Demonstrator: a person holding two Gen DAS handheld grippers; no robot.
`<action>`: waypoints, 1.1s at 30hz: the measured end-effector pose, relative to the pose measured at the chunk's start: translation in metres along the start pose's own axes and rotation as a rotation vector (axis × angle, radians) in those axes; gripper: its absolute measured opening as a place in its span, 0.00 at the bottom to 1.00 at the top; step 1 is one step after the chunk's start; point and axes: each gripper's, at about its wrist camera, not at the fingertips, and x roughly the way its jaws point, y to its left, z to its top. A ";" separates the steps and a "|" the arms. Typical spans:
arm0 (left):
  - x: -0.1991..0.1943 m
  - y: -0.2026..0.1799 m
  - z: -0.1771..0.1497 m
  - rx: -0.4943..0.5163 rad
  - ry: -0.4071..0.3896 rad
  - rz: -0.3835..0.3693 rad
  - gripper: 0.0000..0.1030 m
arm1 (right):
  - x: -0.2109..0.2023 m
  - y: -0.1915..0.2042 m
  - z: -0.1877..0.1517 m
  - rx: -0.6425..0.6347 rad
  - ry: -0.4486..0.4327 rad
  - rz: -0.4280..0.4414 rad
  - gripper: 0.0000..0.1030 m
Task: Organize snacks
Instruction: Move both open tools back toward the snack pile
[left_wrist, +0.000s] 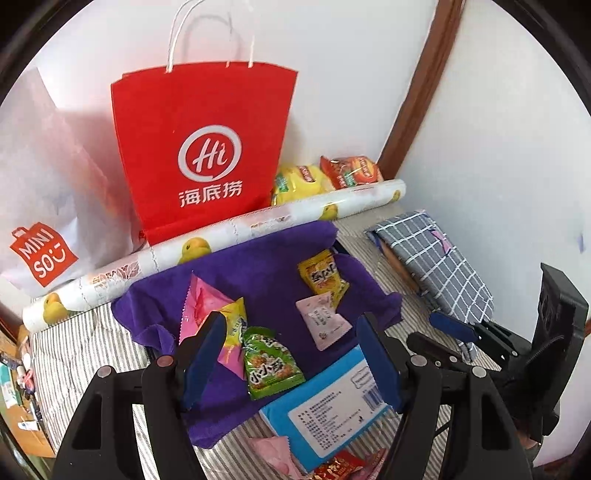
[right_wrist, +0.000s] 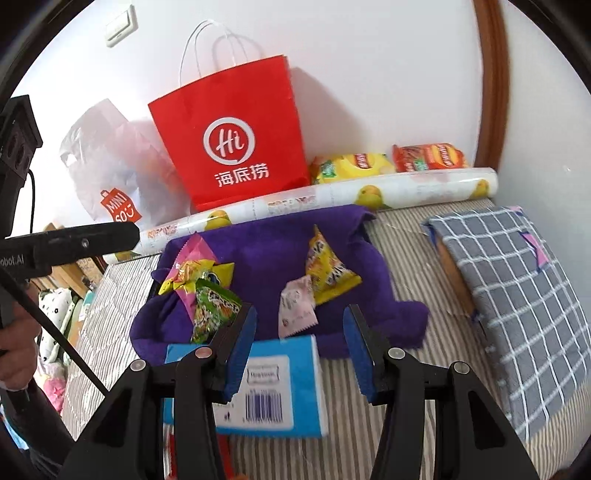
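Note:
A purple cloth (left_wrist: 258, 266) (right_wrist: 266, 243) lines a shallow tray on the striped bed. On it lie a yellow packet (left_wrist: 323, 275) (right_wrist: 330, 266), a pale pink packet (left_wrist: 325, 321) (right_wrist: 295, 306), a green packet (left_wrist: 271, 363) (right_wrist: 214, 306) and a bright pink packet (left_wrist: 203, 302). A blue box (left_wrist: 321, 410) (right_wrist: 280, 387) lies flat at the cloth's near edge. My left gripper (left_wrist: 291, 362) hangs open above the green packet and the box, holding nothing. My right gripper (right_wrist: 301, 350) (left_wrist: 428, 330) is open and empty above the box's far end.
A red paper bag (left_wrist: 199, 147), a white Miniso bag (left_wrist: 44, 206) and a fruit-print roll (left_wrist: 229, 232) line the wall. Yellow (left_wrist: 299, 181) and orange (left_wrist: 351, 171) chip bags lie behind the roll. A checked grey bundle (right_wrist: 517, 288) lies right. Small packets (left_wrist: 275, 452) lie near.

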 end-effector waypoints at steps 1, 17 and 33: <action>-0.002 -0.003 0.000 0.008 -0.005 0.001 0.69 | -0.004 -0.002 -0.002 0.006 -0.002 -0.002 0.48; -0.032 -0.032 -0.014 0.011 -0.047 -0.011 0.69 | -0.051 -0.031 -0.050 0.101 0.017 0.008 0.48; -0.044 -0.015 -0.069 -0.067 -0.009 0.003 0.69 | -0.045 -0.001 -0.091 0.046 0.098 0.096 0.48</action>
